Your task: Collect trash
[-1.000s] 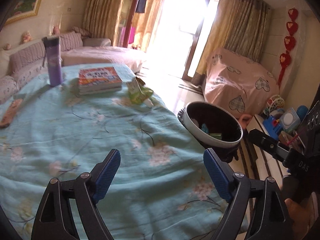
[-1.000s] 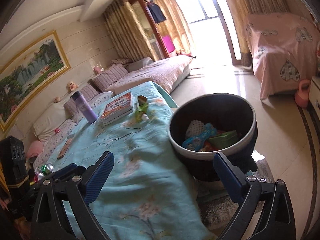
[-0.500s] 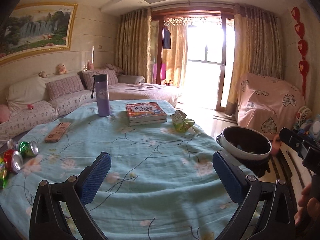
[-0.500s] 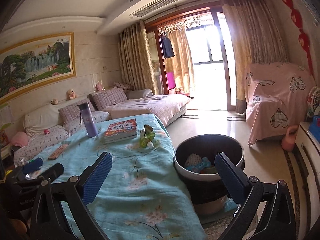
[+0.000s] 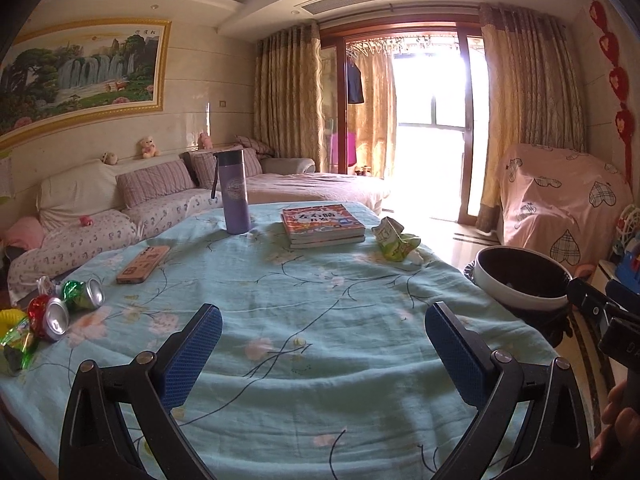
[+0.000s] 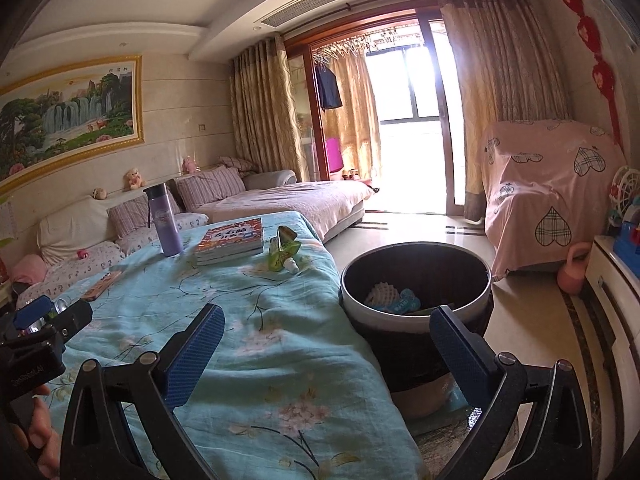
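Left wrist view: two crushed cans [image 5: 66, 304] and one yellow-green wrapper [image 5: 14, 340] are seen at the table's left edge, one crumpled green carton [image 5: 394, 238] by the two stacked books [image 5: 322, 226]. One bin [image 6: 416, 284] stands beside the table. Left gripper [image 5: 322, 354] and right gripper [image 6: 326, 354] are held wide, empty. A round can could be nudged off the edge; the bottle [image 5: 234, 192] could be toppled.
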A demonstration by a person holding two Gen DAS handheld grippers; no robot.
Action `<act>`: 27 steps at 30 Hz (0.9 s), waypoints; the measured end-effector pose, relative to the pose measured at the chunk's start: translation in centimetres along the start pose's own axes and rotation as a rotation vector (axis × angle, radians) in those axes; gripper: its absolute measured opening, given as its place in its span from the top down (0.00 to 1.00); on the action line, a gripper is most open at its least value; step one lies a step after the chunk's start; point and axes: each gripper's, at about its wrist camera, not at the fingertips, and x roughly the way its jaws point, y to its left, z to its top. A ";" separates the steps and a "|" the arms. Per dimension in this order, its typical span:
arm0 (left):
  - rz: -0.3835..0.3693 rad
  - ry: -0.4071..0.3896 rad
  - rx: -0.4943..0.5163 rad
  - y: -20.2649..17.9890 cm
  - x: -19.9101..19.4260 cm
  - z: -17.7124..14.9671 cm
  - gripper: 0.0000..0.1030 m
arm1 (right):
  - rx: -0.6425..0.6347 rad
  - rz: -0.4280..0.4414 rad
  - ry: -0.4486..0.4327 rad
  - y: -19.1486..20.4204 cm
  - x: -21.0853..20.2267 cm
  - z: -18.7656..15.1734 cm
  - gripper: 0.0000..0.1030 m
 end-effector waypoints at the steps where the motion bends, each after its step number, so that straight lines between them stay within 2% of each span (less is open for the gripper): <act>1: 0.000 -0.001 0.001 0.1 0.1 -0.1 0.00 | -0.001 -0.002 -0.001 0.0 0.0 -0.1 0.00; 27: -0.005 -0.014 0.008 0.7 0.5 -0.7 0.01 | -0.002 -0.011 -0.027 0.1 -0.9 0.1 0.00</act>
